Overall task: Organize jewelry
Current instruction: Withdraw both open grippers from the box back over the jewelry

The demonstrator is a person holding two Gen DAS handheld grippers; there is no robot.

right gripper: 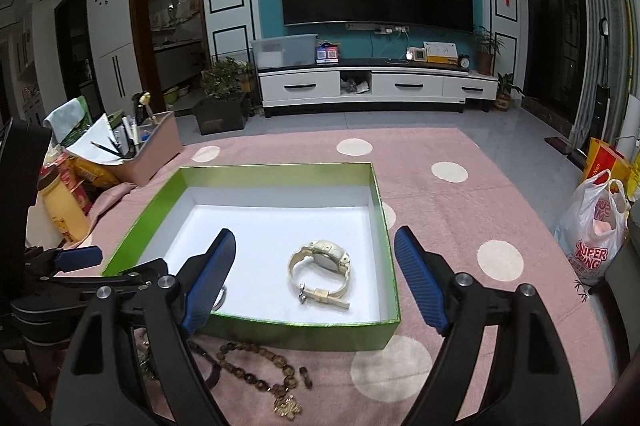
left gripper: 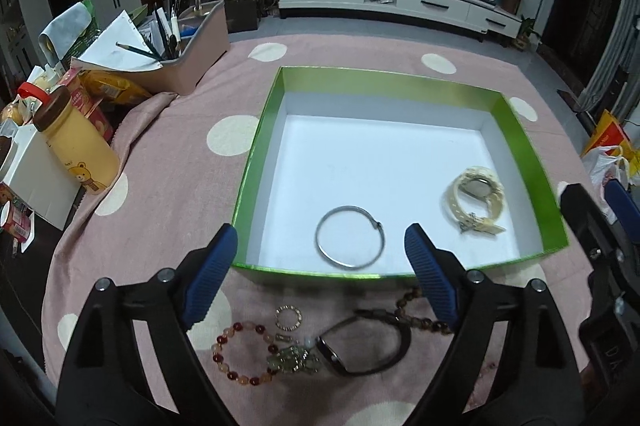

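Above the near edge of a green box (left gripper: 520,142), two hand-held grippers hover side by side, both spread wide with nothing between their blue ribbed pads. The left gripper (left gripper: 320,274) points steeply down; framed between its fingers lies a thin silver bangle (left gripper: 350,242) on the box's white floor, touched by neither pad. The right gripper (right gripper: 316,278) looks more level; a cream wristwatch (right gripper: 320,272) with its strap looped and buckled rests in the box ahead of it, well apart from the bangle.

Outside the box, just below its near wall on the pink spotted cloth (left gripper: 168,162), waits the unsorted jewelry: a red and amber bead bracelet (left gripper: 244,352), a small ring of stones (left gripper: 289,317), a dark-strapped watch (left gripper: 364,350), a green charm cluster (left gripper: 296,360), and a brown bead strand (right gripper: 256,366) ending in a gold pendant (right gripper: 287,406).

Judging by looks, all are light. The bead bracelets are limp and will sag, so pinching across the beads at one side should serve. The dark watch is stiffer; its strap beside the case offers the best hold. The small ring lies flat and may slip away from the pads.

Beyond, clutter crowds the table's left edge.
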